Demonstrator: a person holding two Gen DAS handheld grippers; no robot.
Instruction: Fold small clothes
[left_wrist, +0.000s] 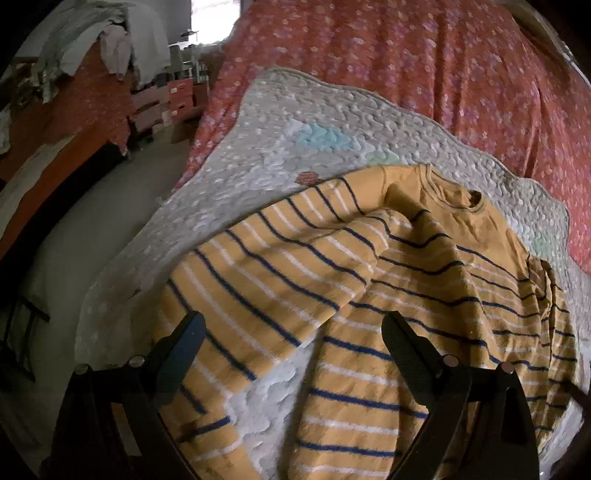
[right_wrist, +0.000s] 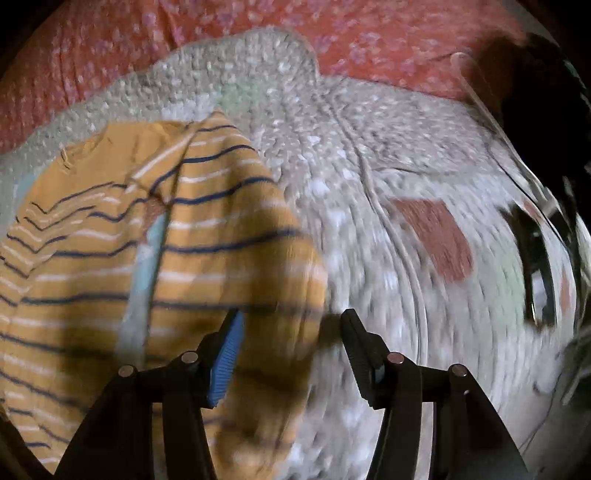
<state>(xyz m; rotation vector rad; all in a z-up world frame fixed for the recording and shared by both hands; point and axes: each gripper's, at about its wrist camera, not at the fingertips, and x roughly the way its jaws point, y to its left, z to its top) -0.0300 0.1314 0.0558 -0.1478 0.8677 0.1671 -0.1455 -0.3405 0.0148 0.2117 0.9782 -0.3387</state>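
Striped shirt (left_wrist: 332, 280) spread on quilt (left_wrist: 236, 155), one sleeve folded across, left gripper (left_wrist: 295, 332) and right gripper (right_wrist: 291, 332) both wide open, holding nothing, over the shirt's edges.

Shirt (left_wrist: 369, 280) on quilt (left_wrist: 258, 122), on bedsheet (left_wrist: 424, 66)

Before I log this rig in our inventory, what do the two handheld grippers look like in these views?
Left gripper: two black fingers with finely textured black pads, joined to black linkage arms by round silver pins. Right gripper: the same black build and silver pins, but one pad is ribbed blue. No cables, markings or sleeves are visible.
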